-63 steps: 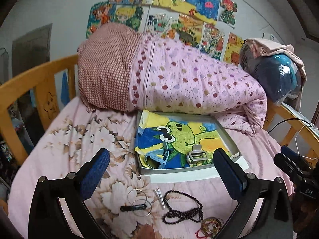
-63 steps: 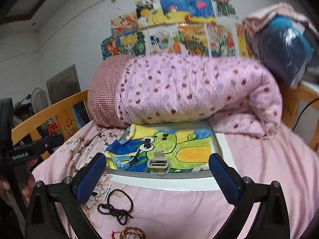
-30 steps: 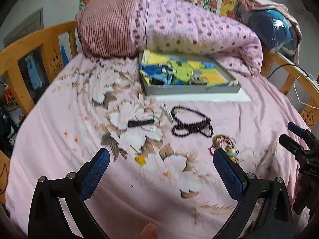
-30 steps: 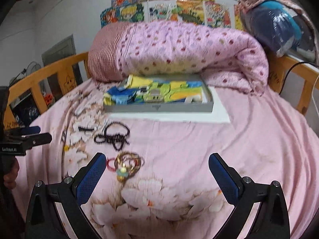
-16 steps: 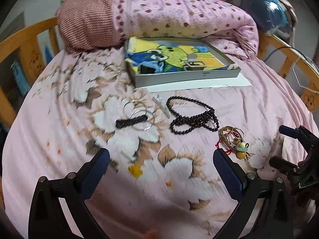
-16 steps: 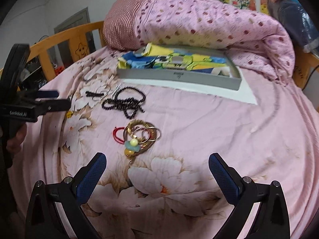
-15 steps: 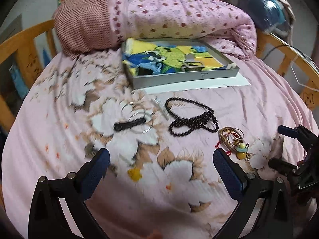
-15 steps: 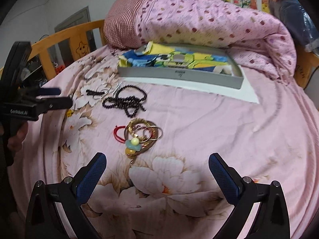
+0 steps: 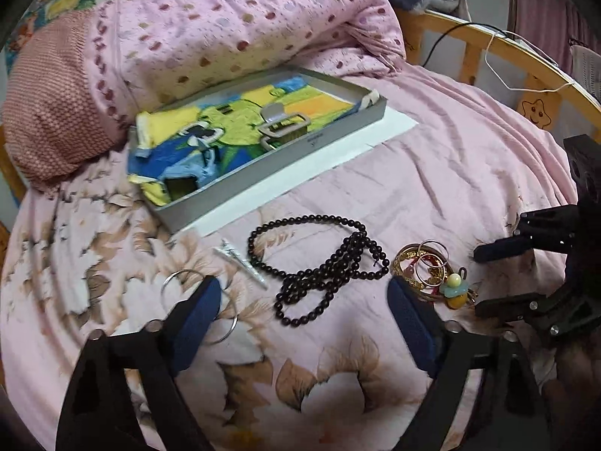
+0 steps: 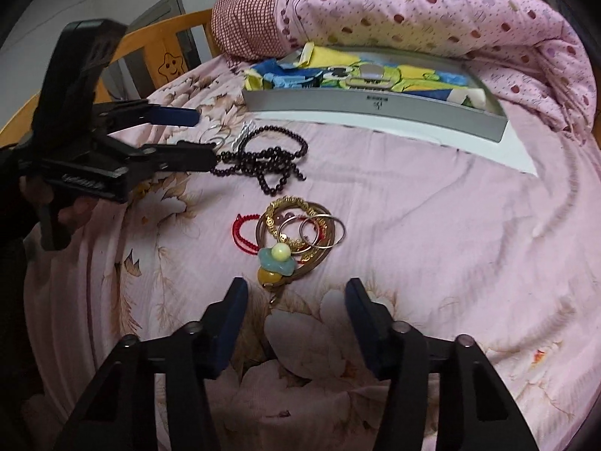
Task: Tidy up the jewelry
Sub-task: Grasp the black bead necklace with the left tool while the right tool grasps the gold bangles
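A black bead necklace [image 9: 323, 263] [image 10: 263, 161] lies on the pink floral bedsheet. My left gripper [image 9: 304, 300] is open and empty just in front of it; it also shows in the right wrist view [image 10: 203, 137]. A pile of gold and silver bangles with a red cord and a yellow-blue charm [image 10: 296, 236] [image 9: 432, 270] lies to the right. My right gripper [image 10: 295, 297] is open and empty just short of the pile; it also shows in the left wrist view [image 9: 480, 280]. Silver rings [image 9: 199, 300] and a small silver clip [image 9: 240, 259] lie left of the necklace.
A grey tray [image 9: 300, 143] [image 10: 375, 112] lined with a cartoon cloth holds a few buckle-like pieces and rests on white paper behind the jewelry. A rolled pink quilt [image 9: 244, 26] lies behind it. Wooden bed rails [image 9: 526, 60] ring the mattress.
Both grippers have dropped lower and moved forward toward the jewelry. The left now sits at the necklace, the right at the bangle pile. Both jaws have narrowed somewhat.
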Action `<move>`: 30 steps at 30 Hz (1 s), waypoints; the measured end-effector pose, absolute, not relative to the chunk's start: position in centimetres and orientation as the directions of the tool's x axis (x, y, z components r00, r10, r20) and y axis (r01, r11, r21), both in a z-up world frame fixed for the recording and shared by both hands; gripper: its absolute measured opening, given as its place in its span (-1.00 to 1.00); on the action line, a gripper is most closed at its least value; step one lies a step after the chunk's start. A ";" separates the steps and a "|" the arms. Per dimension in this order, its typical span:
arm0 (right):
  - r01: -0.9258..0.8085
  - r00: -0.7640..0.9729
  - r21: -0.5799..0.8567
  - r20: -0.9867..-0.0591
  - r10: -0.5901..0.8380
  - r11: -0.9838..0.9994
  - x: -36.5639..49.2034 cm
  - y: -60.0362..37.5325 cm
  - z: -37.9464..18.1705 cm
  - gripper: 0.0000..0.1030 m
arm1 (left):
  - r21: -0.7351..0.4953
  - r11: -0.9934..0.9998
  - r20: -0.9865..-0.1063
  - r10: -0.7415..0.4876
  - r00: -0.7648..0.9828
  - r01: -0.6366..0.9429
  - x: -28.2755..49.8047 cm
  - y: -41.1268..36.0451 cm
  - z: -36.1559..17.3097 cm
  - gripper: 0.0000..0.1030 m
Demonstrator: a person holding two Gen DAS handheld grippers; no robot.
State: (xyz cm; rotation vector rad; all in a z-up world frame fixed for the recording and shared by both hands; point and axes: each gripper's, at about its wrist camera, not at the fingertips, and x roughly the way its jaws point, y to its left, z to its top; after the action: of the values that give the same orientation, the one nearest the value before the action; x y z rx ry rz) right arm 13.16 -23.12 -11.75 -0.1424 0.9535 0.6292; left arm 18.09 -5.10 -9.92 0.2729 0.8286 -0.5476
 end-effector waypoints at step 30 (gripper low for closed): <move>-0.466 0.510 0.167 -0.752 0.418 0.869 16.9 -23.9 -11.0 -0.51 | -0.035 0.850 -0.796 -0.341 0.500 0.525 21.2 -6.5 -11.8 -0.78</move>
State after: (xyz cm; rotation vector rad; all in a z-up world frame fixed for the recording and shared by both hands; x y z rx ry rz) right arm 16.88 -23.89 -10.99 -0.0589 0.8886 0.5330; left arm 21.21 -6.48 -11.80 0.2232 0.9071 -0.5290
